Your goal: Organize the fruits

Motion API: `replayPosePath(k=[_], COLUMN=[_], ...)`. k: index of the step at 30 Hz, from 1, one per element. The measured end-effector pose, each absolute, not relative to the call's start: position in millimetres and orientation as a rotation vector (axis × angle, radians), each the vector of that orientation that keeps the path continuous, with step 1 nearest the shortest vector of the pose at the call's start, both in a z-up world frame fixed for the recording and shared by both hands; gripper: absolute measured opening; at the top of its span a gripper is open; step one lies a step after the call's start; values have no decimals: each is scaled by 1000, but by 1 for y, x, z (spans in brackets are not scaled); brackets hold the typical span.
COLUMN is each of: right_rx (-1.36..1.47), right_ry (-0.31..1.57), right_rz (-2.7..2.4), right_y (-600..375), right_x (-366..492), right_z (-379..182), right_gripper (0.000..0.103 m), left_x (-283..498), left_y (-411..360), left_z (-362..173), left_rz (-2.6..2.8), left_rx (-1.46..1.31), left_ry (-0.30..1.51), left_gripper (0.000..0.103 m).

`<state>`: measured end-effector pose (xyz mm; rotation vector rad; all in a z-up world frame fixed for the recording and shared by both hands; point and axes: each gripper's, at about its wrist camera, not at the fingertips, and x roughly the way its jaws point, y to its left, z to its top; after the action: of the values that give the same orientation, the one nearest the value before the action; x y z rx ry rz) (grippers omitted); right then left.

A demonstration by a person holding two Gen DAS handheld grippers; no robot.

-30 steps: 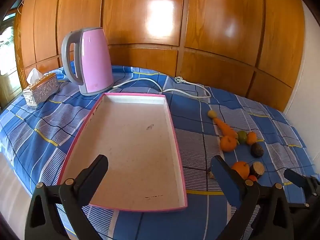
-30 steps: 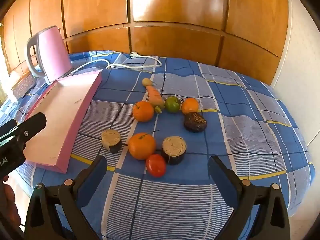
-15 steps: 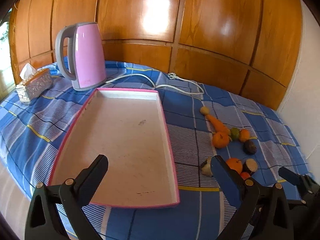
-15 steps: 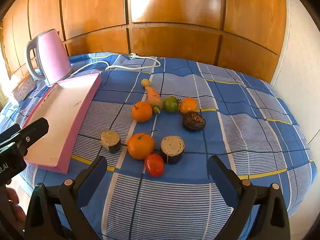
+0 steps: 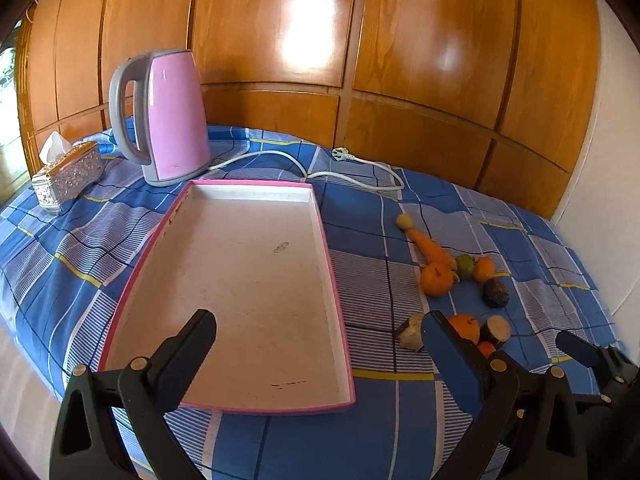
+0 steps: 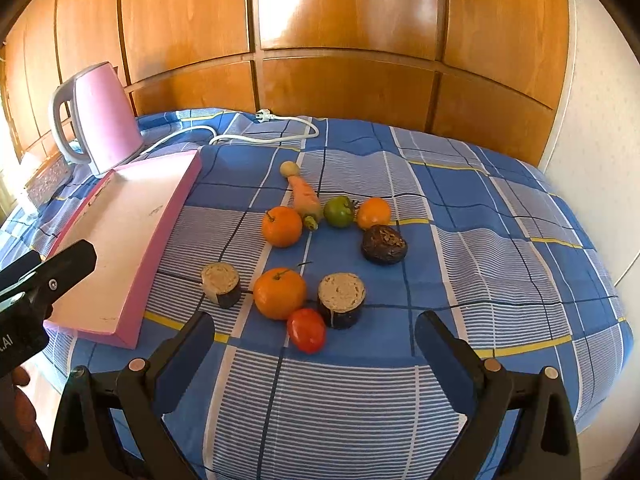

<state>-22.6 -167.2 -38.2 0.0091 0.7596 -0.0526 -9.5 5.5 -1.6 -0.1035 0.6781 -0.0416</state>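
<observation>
Fruits: a loose cluster on the blue plaid cloth (image 6: 500, 240), to the right of the tray and apart from it.
Near row: red tomato (image 6: 306, 330) at the front, touching or almost touching the near orange (image 6: 279, 293) behind it; a cut dark stub (image 6: 342, 295) just right of that orange, a second stub (image 6: 221, 285) just left of it.
Far row: far orange (image 6: 281, 226), carrot (image 6: 306, 199) lying with its pale knob away from the camera, green tomato (image 6: 339, 211), small orange (image 6: 373, 213), close side by side; a dark wrinkled fruit (image 6: 384, 244) just in front of the small orange.
Tray (image 5: 320, 216): pink rim, white floor, nothing in it, long side running away from the camera.
Right gripper (image 6: 314, 334): jaws spread wide, holding nothing, above the cloth just short of the red tomato.
Left gripper (image 5: 320, 334): jaws spread wide, holding nothing, above the tray's near right corner; its right finger (image 5: 452, 344) hides part of the near fruits.
Kettle (image 5: 168, 116): pink with a grey handle, upright just behind the tray's far end.
Cord (image 5: 352, 168): white, snaking over the cloth from the kettle, plug lying loose.
Tissue box (image 5: 68, 174): silver, left of the kettle.
Backdrop: wood panelling (image 6: 344, 32).
</observation>
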Motion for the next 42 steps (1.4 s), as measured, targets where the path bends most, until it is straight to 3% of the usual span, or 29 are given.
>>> replayPosePath(k=[31,37,40,42], right_rx=[51,103,116,119], right_ry=[762,800,815,823], right_rz=[-59,-42,-29,-7], right_y=[-183,-196,-201,-202], right_x=[-20,-21,-23,-24], right_z=[-38,-46,-51,-55], right_gripper=[101,85,74,55], left_x=[-6,-1,3,6], left_y=[-5,-9,-13,-17], left_z=[8,8,5,1], left_rz=[-43,-88,-143,-202], left_rx=[-40,-15,-1,9], left_ry=[632,636,651,679], left_gripper=[102,101,90,76])
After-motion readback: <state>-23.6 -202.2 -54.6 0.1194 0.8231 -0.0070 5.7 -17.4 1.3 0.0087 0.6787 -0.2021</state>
